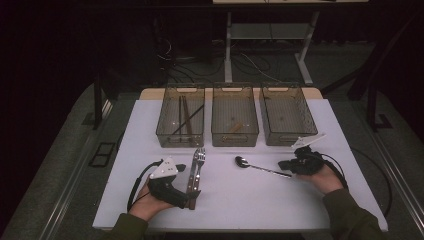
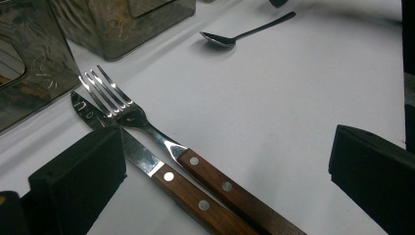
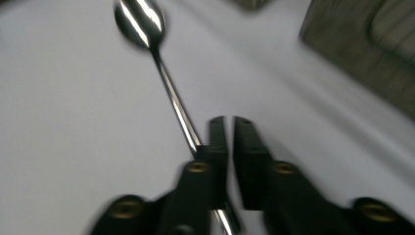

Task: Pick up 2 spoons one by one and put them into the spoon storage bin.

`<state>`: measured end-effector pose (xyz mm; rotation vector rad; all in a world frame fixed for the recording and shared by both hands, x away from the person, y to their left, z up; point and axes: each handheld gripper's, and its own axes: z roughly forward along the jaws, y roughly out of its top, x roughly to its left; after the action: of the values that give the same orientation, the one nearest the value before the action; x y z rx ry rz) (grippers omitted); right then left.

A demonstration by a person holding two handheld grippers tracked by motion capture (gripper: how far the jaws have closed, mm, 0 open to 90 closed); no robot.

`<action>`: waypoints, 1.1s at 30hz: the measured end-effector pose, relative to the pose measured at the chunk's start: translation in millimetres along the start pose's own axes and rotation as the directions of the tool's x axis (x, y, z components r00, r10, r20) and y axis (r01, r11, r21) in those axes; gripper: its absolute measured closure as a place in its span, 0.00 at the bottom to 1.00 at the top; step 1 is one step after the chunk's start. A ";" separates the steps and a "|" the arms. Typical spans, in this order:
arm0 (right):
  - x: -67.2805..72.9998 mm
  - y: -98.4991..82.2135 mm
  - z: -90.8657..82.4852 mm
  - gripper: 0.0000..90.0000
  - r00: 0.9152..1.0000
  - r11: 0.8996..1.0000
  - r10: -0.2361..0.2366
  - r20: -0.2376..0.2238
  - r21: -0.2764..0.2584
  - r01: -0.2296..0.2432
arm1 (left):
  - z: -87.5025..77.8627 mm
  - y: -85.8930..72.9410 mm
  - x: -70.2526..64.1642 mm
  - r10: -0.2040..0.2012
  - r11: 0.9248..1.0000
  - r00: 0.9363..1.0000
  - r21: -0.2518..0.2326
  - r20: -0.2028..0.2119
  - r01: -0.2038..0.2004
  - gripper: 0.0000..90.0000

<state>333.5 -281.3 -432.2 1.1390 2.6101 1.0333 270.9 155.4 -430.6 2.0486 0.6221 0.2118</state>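
A silver spoon [image 1: 255, 166] lies on the white table, bowl to the left. My right gripper [image 1: 286, 164] sits at the end of its handle. In the right gripper view the jaws [image 3: 229, 120] stand a narrow slit apart, and the spoon [image 3: 166, 83] runs under the left jaw rather than between the pads. A fork [image 1: 199, 161] and a knife [image 1: 192, 176] with wooden handles lie side by side at centre left. My left gripper [image 1: 186, 181] is wide open astride their handles. Its view shows fork [image 2: 122, 107] and knife [image 2: 142, 159] between the black jaws, untouched.
Three clear bins stand in a row at the table's back: the left bin [image 1: 180, 140] holds long sticks, the middle bin [image 1: 235, 140] a small wooden piece, the right bin [image 1: 287, 139] looks bare. The table's edge [image 1: 240, 225] runs just before the forearms.
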 end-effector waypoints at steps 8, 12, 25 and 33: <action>13.9 32.6 18.9 0.63 0.994 0.994 -0.004 -0.110 -0.107 -0.007 | 1.4 0.1 -0.4 -0.002 1.000 1.000 0.000 0.004 0.002 0.00; 23.5 45.0 39.3 0.59 0.990 0.994 -0.033 -0.140 -0.110 0.017 | 1.1 -0.3 0.1 -0.003 1.000 1.000 0.000 0.006 0.003 0.00; 37.4 55.5 75.7 0.61 0.987 0.994 -0.086 -0.133 -0.085 0.075 | 1.2 -0.3 0.1 -0.002 1.000 1.000 0.000 0.010 0.002 0.00; 51.1 53.6 79.3 0.68 0.977 0.977 -0.207 -0.058 -0.063 0.204 | 1.8 -0.2 -0.3 0.002 1.000 1.000 0.005 0.011 -0.002 0.00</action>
<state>357.6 -177.1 -450.8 0.8150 2.6585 1.1082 271.3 154.1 -431.8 2.0536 0.6140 0.2005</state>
